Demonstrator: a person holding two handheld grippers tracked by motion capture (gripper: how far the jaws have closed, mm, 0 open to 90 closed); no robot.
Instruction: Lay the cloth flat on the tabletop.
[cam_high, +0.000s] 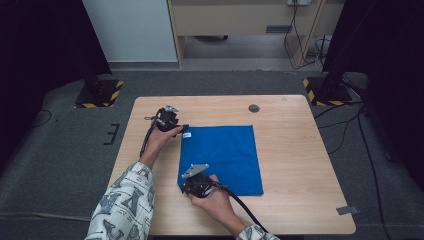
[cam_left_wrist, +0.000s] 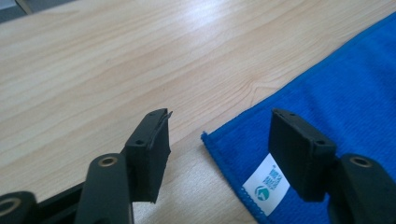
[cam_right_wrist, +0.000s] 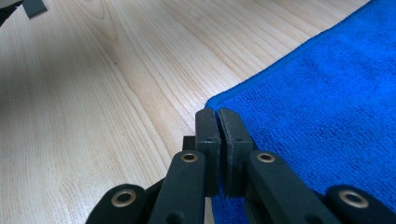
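Pinching the near corner of the flat blue microfibre cloth (cam_right_wrist: 322, 93), the right gripper (cam_right_wrist: 218, 121) is clamped tight. The left gripper (cam_left_wrist: 219, 140) stands half open, astride the far corner (white label (cam_left_wrist: 266, 184) side); best lower it squarely before squeezing.

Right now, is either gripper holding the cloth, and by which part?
The right gripper is shut on a near corner of the cloth. The left gripper straddles the far corner by the label, not gripping.
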